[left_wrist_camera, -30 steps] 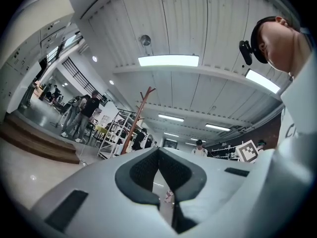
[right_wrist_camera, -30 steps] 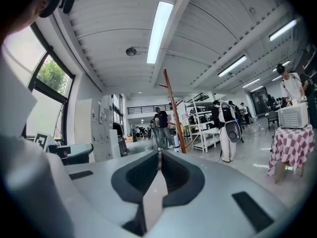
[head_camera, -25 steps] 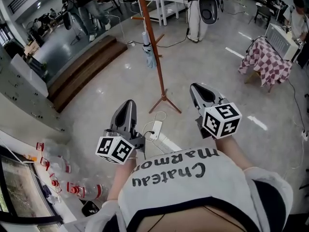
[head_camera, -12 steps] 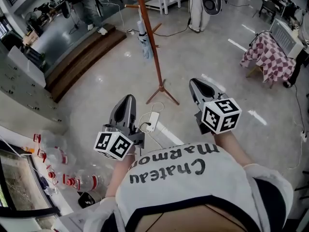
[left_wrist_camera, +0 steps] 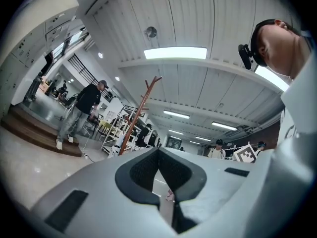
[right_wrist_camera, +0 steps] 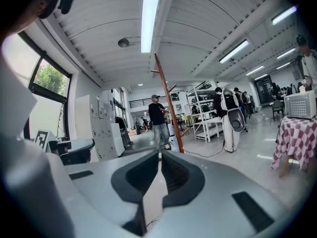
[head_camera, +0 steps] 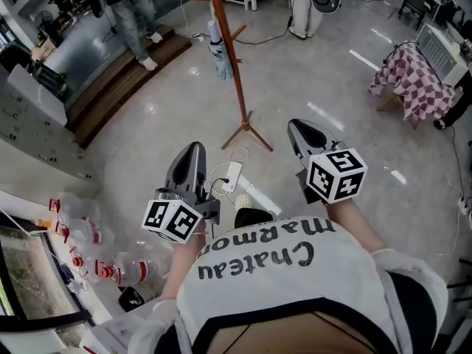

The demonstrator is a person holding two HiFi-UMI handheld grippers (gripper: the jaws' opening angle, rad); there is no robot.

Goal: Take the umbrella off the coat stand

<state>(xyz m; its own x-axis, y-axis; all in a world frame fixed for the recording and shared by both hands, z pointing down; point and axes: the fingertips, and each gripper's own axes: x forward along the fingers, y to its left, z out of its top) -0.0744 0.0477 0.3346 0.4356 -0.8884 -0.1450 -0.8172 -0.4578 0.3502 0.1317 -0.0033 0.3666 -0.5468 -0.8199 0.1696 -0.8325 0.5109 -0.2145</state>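
Note:
A brown wooden coat stand [head_camera: 234, 65] rises from the grey floor ahead of me, its three-legged foot spread on the ground. On the stand's left side a folded pale blue umbrella [head_camera: 217, 50] hangs off a peg. My left gripper [head_camera: 194, 152] is shut and empty, low and well short of the stand's foot. Level with it to the right, my right gripper [head_camera: 297, 127] is also shut with nothing in it. The stand [left_wrist_camera: 136, 120] rises beyond the closed jaws in the left gripper view. In the right gripper view the stand [right_wrist_camera: 167, 100] is straight ahead of the closed jaws.
A white power strip [head_camera: 229, 175] with its cable lies on the floor between the grippers. A checked-cloth table [head_camera: 411, 85] stands at the right, a wooden step [head_camera: 122, 91] at the left with a person [head_camera: 133, 9] on it. Bottles [head_camera: 88, 260] sit near left.
Both grippers have sunk slightly and stayed shut. The stand and umbrella have slid up the head view. The person at the back left has stepped onto the wooden step.

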